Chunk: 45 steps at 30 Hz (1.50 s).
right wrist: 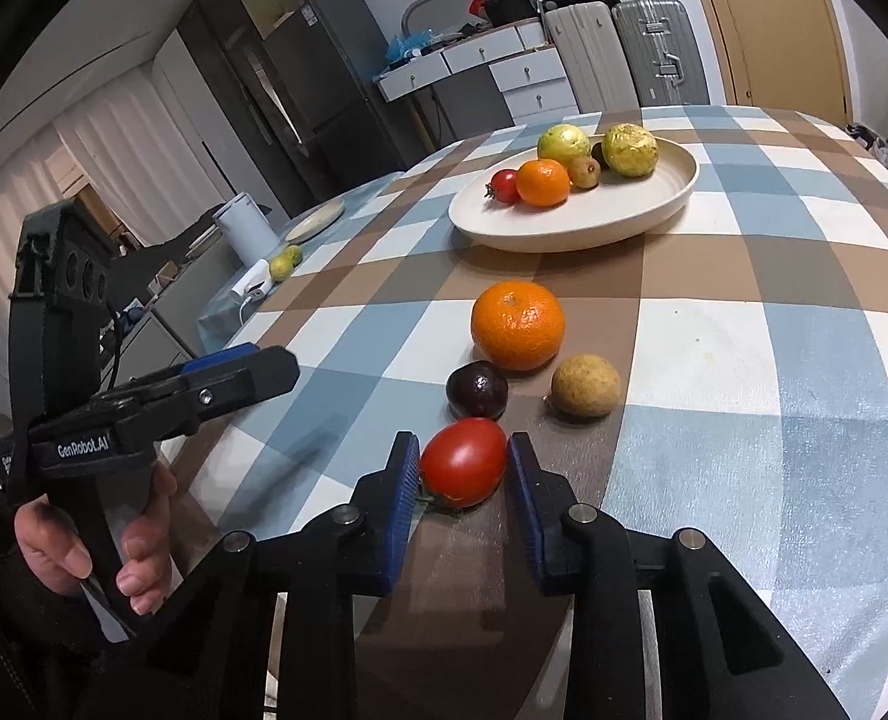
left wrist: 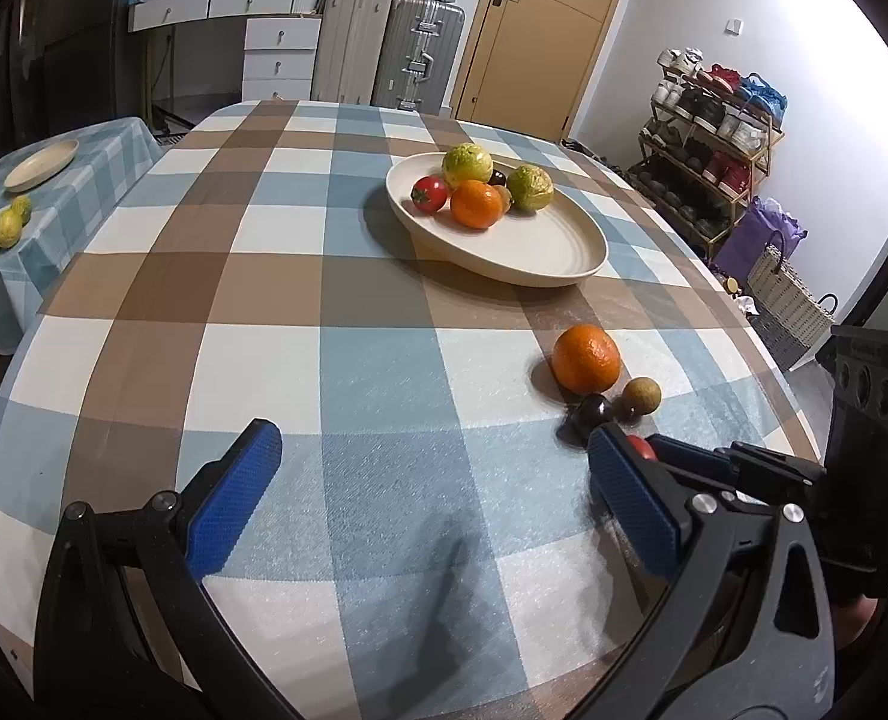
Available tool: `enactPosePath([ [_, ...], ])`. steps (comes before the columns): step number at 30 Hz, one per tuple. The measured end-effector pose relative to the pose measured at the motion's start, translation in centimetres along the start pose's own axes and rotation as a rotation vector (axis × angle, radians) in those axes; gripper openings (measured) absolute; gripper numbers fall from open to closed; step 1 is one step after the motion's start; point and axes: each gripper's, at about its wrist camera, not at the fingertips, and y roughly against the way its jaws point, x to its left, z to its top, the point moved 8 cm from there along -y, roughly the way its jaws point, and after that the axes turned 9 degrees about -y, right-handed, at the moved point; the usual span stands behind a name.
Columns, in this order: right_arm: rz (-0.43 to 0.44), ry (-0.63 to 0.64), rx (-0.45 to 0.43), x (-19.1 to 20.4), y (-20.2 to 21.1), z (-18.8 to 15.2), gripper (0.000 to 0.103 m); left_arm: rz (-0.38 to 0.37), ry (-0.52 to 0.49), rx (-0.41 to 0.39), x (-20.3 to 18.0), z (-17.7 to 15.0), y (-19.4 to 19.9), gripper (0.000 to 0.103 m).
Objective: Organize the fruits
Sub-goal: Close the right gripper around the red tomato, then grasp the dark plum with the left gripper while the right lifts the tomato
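Right wrist view shows the checked table stretching wide, with clear cloth between the near fruits and the plate, likely the collecting spot since several fruits already sit in it. Well short of it, the orange, tan fruit and dark plum cluster near the table's front edge. The right gripper is clenched on the tomato, pads pressing both sides. The left gripper hangs released and empty.
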Motion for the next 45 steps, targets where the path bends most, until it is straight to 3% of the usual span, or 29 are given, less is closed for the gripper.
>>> enactPosePath([
  [8, 0.059, -0.027, -0.020, -0.1, 0.8, 0.3, 0.030, -0.017, -0.028, 0.026, -1.3, 0.3, -0.8, 0.102],
  [13, 0.053, -0.046, -0.066, -1.1, 2.3, 0.9, 0.030, -0.066, -0.055, 0.094, -3.3, 0.2, -2.7, 0.102],
  [17, 0.039, -0.062, -0.097, -2.4, 3.7, 1.7, 0.030, -0.069, -0.110, 0.106, -5.4, 0.7, -4.0, 0.102],
  [24, 0.008, -0.093, -0.143, -4.7, 5.8, 2.7, 0.030, -0.150, -0.153, 0.163, -8.6, 1.2, -6.5, 0.098],
  [28, -0.007, -0.092, -0.163, -5.3, 6.7, 3.2, 0.030, -0.160, -0.155, 0.186, -9.0, 1.4, -7.2, 0.080],
  [31, 0.000, -0.108, -0.167, -5.5, 7.2, 3.5, 0.030, -0.192, -0.144, 0.199, -9.2, 1.5, -7.4, 0.058],
  [33, 0.006, -0.100, -0.178, -5.3, 7.6, 3.8, 0.030, -0.222, -0.140, 0.212, -9.3, 1.5, -7.3, 0.033],
  [35, 0.012, -0.086, -0.187, -4.8, 7.9, 4.1, 0.030, -0.215, -0.143, 0.211, -9.2, 1.4, -7.4, 0.023],
  [45, -0.012, -0.114, -0.157, -5.8, 7.0, 2.3, 0.030, -0.266, -0.123, 0.199, -8.7, 1.0, -6.9, 0.021],
])
